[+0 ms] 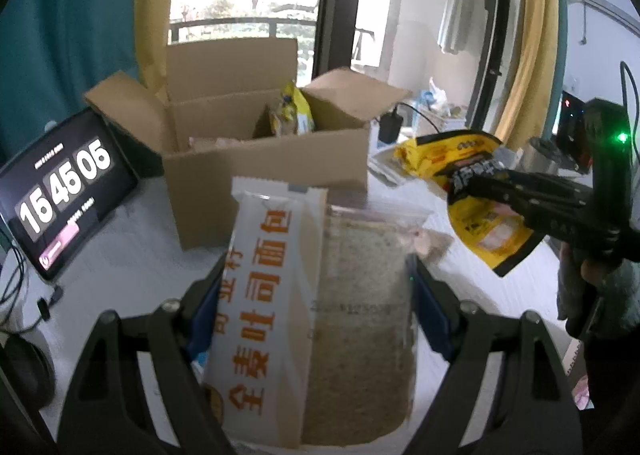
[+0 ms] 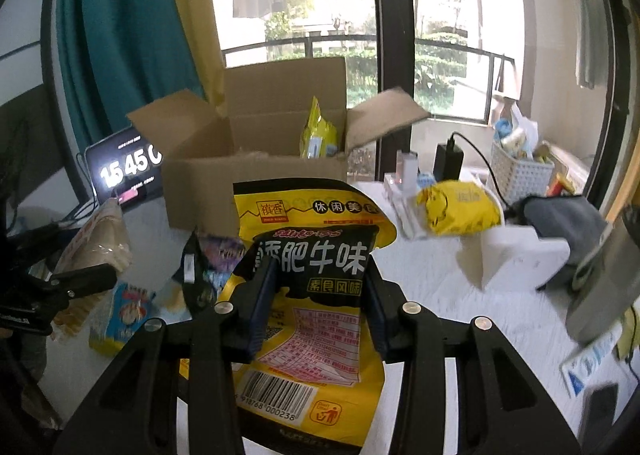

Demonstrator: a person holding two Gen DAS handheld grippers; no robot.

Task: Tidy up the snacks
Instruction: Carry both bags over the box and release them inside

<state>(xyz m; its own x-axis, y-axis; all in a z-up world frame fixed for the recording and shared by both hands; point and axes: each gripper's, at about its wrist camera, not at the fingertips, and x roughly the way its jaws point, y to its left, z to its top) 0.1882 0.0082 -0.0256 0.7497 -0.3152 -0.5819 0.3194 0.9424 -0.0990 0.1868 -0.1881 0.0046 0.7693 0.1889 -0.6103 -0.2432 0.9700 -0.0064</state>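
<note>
Bright balcony window and teal-and-yellow curtains in the background, with a white counter (image 2: 440,295) in front of it that's pretty cluttered. The cardboard box (image 1: 256,159) sits at the back of the counter with all its flaps folded open, which makes sense as the drop-off spot, and one yellow snack pack (image 2: 318,133) already stands upright inside against the far wall. Left gripper (image 1: 316,295) is clamped wide around a bread bag (image 1: 320,315), a soft, squishy loaf in clear film with a white printed strip down one side; holding it by its flanks with the end pointing at the box looks like a setup for sliding it straight in. Right gripper (image 2: 316,295) is pinching a yellow-and-black chip bag (image 2: 312,255), glossy crinkly foil, flat and floppy, so it droops past the jaws on both ends. Both bags hang in front of the box, not over the opening yet. Left of the box a tablet clock (image 1: 64,191) leans up, and more loose packets (image 2: 132,307) lie on the counter in front of it, waiting their turn I guess.
</note>
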